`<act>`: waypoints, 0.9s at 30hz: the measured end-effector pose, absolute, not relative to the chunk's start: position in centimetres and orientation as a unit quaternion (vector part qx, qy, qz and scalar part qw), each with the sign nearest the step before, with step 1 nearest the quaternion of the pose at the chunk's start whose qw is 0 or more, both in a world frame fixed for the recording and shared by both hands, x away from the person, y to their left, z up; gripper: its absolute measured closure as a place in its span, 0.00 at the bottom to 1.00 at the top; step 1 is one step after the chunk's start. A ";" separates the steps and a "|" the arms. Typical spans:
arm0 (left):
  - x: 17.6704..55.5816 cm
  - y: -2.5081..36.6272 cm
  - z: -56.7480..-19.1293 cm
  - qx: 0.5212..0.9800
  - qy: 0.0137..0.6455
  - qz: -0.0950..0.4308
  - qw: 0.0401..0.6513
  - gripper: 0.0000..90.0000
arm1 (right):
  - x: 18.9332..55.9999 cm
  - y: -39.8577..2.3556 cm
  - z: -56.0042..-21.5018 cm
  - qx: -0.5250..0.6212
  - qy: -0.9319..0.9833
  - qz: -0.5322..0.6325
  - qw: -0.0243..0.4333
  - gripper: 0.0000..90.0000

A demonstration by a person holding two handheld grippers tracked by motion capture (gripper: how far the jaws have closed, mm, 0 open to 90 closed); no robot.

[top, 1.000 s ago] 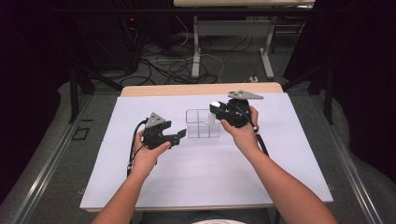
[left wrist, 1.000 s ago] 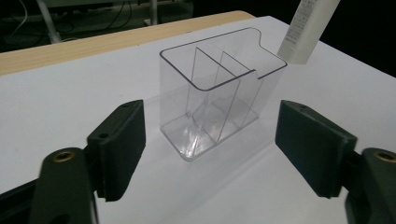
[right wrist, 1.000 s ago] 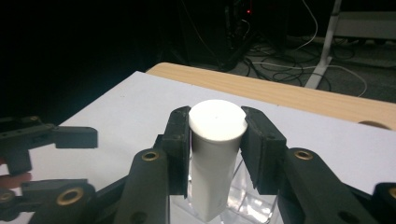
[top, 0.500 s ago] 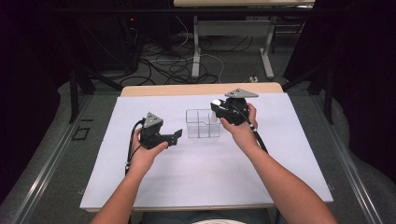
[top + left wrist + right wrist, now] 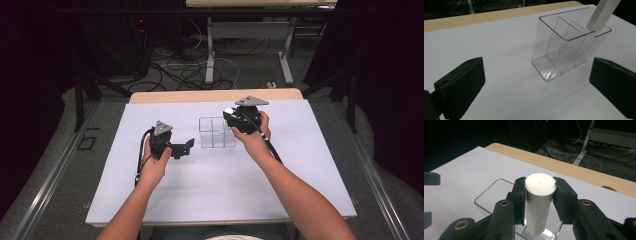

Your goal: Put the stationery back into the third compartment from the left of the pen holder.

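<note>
Both forearms in from the near edge, one gripper per hand.
Left gripper (image 5: 181, 148) level, jaws just opening wide, nothing between them, left of the clear organizer (image 5: 216, 133). Right gripper (image 5: 540, 195) above it, clamped on white tube (image 5: 539, 202).

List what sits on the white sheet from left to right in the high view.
Left gripper, fingers open and empty → clear divided box → right gripper, shut on a white tube above the box's right end.

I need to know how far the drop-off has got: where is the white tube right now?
The white tube is clamped in the right tool, tilted with its lower end dipping over the right-hand end of the clear divided box at mid-table.
</note>
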State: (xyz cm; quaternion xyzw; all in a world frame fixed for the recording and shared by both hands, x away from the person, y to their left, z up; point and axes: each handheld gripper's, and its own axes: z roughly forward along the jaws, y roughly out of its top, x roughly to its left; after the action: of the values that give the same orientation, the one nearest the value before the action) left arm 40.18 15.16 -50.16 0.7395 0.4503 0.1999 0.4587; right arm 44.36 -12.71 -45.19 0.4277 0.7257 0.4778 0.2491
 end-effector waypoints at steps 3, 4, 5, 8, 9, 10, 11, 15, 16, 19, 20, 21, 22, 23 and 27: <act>40.2 15.3 -50.1 0.740 0.454 0.199 0.455 0.00 | 44.6 -12.8 -45.4 0.435 0.727 0.473 0.244 0.71; 40.2 15.3 -50.1 0.738 0.456 0.202 0.455 0.00 | 44.7 -12.8 -45.5 0.437 0.728 0.470 0.241 0.71; 40.2 15.4 -50.1 0.739 0.460 0.199 0.450 0.00 | 44.8 -12.9 -45.6 0.438 0.729 0.468 0.242 0.71; 40.2 15.4 -50.2 0.738 0.464 0.199 0.447 0.01 | 44.9 -12.9 -45.8 0.441 0.729 0.464 0.240 0.71; 40.2 15.4 -50.1 0.738 0.464 0.199 0.447 0.01 | 44.9 -12.9 -45.9 0.442 0.730 0.463 0.239 0.71; 40.2 15.5 -50.1 0.739 0.464 0.197 0.447 0.01 | 45.0 -12.8 -45.9 0.441 0.731 0.463 0.239 0.71; 40.2 15.5 -50.1 0.739 0.465 0.195 0.447 0.01 | 45.0 -12.8 -46.0 0.441 0.731 0.461 0.241 0.71; 40.2 15.4 -50.0 0.739 0.472 0.190 0.441 0.02 | 45.0 -12.6 -46.2 0.442 0.736 0.455 0.236 0.71; 40.1 15.3 -50.0 0.739 0.472 0.192 0.440 0.02 | 45.1 -12.5 -46.3 0.444 0.736 0.454 0.234 0.71; 40.1 15.2 -49.9 0.740 0.472 0.195 0.438 0.02 | 45.1 -12.5 -46.4 0.445 0.740 0.449 0.230 0.71; 40.1 15.3 -49.9 0.744 0.470 0.191 0.434 0.02 | 45.1 -12.5 -46.5 0.443 0.741 0.448 0.233 0.71; 40.1 15.2 -49.9 0.744 0.471 0.192 0.433 0.02 | 45.1 -12.5 -46.5 0.444 0.741 0.448 0.231 0.71; 40.1 15.2 -49.9 0.745 0.469 0.194 0.433 0.02 | 45.1 -12.5 -46.5 0.444 0.741 0.448 0.230 0.71; 40.1 15.2 -50.0 0.745 0.467 0.195 0.433 0.02 | 45.2 -12.6 -46.5 0.444 0.742 0.447 0.230 0.71; 40.1 15.2 -50.0 0.745 0.467 0.195 0.433 0.02 | 45.1 -12.7 -46.4 0.451 0.740 0.447 0.221 0.67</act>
State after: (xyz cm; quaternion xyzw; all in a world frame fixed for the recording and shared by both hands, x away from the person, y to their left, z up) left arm 40.11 15.21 -49.98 0.7455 0.4675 0.1954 0.4331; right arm 45.08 -12.71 -46.40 0.4514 0.7399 0.4472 0.2210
